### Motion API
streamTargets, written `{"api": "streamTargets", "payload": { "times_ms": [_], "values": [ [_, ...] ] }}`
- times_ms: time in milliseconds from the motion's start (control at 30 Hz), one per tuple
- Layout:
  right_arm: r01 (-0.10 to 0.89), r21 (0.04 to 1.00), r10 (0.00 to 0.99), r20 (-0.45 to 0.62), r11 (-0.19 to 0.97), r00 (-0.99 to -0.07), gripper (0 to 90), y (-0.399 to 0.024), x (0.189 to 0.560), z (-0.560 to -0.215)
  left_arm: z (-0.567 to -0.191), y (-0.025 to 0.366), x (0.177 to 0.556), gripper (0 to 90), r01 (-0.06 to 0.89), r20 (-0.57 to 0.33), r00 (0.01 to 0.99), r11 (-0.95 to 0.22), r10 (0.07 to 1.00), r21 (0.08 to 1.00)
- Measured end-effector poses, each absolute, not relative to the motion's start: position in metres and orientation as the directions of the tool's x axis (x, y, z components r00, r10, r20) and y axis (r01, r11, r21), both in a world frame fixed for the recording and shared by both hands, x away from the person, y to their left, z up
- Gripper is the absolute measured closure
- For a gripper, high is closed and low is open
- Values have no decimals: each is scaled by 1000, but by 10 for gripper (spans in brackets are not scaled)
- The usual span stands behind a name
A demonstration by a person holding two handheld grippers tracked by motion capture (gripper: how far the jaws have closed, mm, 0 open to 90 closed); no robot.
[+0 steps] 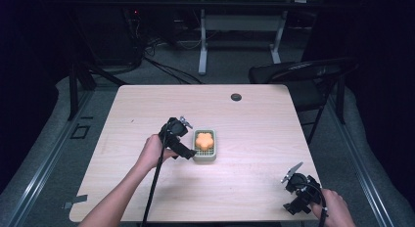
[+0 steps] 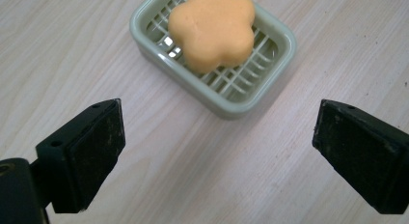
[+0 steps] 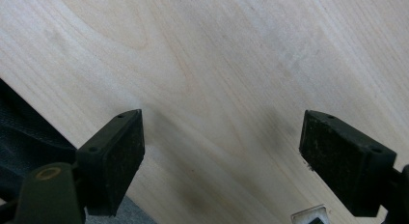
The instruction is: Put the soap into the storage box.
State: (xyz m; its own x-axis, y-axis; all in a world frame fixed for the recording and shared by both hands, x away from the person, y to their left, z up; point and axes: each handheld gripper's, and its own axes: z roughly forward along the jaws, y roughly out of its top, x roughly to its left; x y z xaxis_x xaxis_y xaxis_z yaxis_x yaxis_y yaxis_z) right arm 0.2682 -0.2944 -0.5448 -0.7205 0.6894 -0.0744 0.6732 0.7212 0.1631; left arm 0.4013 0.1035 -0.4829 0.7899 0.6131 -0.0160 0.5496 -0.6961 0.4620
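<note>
High view first: a green soap dish (image 1: 205, 152) sits mid-bench (image 1: 254, 134) with an orange flower-shaped soap (image 1: 203, 140) on its grid, the left gripper (image 1: 182, 139) just beside its left edge, the right gripper (image 1: 299, 188) well apart at the near right corner. Left gripper view: jaws wide, nothing between them, the dish (image 2: 226, 101) ahead. Right gripper view: jaws spread wide over bare wood at the bench edge.
</note>
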Motion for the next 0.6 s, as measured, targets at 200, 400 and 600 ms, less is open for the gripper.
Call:
{"api": "streamTargets", "payload": {
  "times_ms": [200, 400, 600],
  "values": [
    [672, 158, 688, -76, 723, -722, 157, -294, 268, -545, -483, 118, 388, 29, 562, -17, 779, -687, 626, 461],
    [667, 142, 680, -78, 732, -729, 157, -294, 269, -544, -488, 131, 375, 15, 574, -20, 773, -685, 634, 449],
    [672, 149, 686, -81, 726, -723, 157, -294, 268, -545, -494, 140, 362, 2, 583, -16, 770, -692, 638, 426]
  ]
}}
